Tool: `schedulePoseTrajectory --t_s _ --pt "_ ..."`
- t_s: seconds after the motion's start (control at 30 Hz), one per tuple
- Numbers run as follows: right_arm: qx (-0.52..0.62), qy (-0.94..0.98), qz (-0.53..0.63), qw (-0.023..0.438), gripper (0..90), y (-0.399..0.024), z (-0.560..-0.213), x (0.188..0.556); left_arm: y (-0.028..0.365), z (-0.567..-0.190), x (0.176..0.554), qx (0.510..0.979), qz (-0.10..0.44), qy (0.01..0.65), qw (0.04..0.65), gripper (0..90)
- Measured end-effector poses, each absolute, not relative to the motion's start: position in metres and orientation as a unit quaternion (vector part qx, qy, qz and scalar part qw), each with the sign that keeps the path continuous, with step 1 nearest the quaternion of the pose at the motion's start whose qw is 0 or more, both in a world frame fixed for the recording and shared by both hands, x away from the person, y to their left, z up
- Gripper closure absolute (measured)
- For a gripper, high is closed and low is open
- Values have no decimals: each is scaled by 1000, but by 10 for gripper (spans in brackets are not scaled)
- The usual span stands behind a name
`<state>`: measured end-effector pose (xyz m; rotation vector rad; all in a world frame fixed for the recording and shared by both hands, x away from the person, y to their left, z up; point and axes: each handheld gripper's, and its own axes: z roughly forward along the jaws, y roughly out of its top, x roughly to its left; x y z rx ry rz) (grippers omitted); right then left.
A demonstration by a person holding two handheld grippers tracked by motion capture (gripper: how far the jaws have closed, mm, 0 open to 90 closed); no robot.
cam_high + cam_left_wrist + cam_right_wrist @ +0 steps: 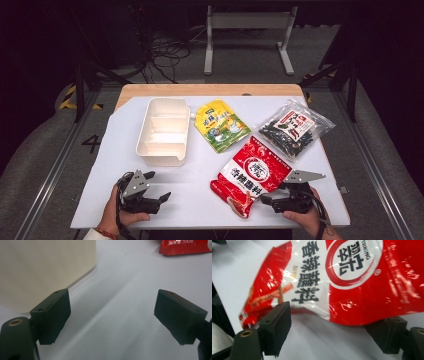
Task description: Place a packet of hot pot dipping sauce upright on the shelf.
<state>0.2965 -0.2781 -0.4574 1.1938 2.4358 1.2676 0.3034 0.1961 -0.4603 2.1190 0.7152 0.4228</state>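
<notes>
Ahead of the left gripper (161,197) the white table (200,200) lies bare between its wide-apart jaws, a clear lane running up toward the red packet (185,247) far off to its front right. To its front left the cream box (45,270) stands as a wall, its rounded corner just beside the left jaw (nothing passes on that side). The right gripper (266,200) has the red packet directly before it, the packet's lower edge lying just past the jaw tips and spanning the gap. Beyond that packet, the yellow pouch (221,125) and the bag of dark beans (295,129) lie side by side.
</notes>
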Motion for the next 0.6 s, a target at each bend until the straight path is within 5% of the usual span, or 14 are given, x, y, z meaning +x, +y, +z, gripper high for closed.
schedulePoseTrajectory --t_s 0.17,0.6 --pt "410 790 450 67 348 -271 -454 305 195 -460 303 845 165 285 421 144" --pt "411 774 474 93 870 -262 -452 324 175 -455 311 848 129 271 437 152"
